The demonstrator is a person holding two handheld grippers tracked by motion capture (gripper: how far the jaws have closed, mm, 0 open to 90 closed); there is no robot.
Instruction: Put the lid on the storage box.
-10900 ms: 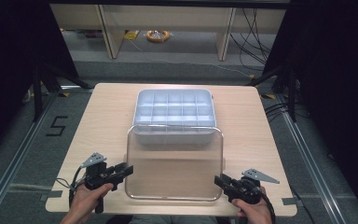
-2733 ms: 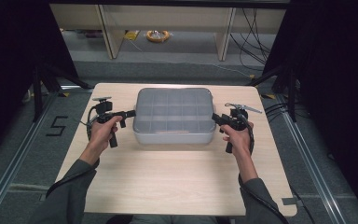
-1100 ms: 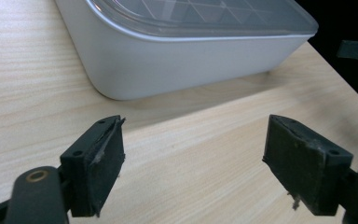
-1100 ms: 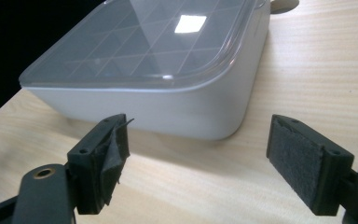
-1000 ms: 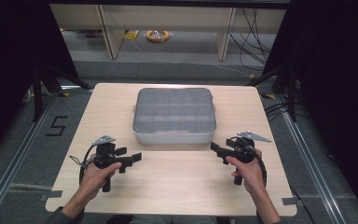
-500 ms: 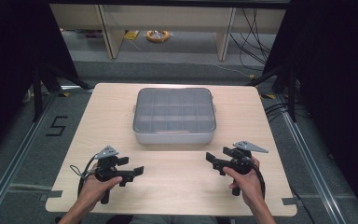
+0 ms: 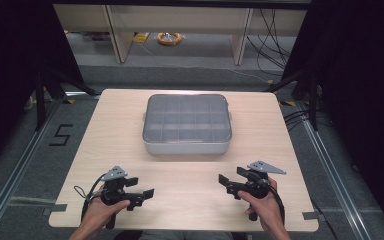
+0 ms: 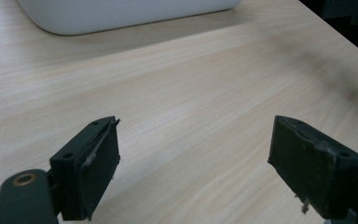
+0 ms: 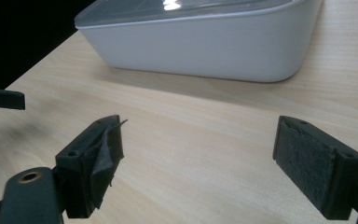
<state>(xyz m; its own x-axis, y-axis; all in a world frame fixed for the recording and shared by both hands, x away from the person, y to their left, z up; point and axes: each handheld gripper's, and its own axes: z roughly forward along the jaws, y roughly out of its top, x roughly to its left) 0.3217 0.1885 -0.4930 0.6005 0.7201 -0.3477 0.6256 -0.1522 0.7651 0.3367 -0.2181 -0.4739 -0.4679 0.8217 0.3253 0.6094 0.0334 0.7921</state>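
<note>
A white compartment box with its clear lid on stands at the middle of the wooden table. My left gripper hovers near the front left edge, jaws pointing right, open and empty. My right gripper is near the front right, jaws pointing left, open and empty. Both pairs of jaws have just been opening with nothing between them. The left gripper view has wide jaws over bare wood, with the box far off. In the right gripper view, the jaws face the box.
The table's near edge runs just below both hands. Dark curtains flank the table. Behind it are shelf legs, cables and a yellow coil on the floor. The left gripper's jaw tips show at the left edge of the right gripper view.
The lid that lay in front of the box now covers it. Both hands have drawn back from the box's sides toward the table's near edge.
</note>
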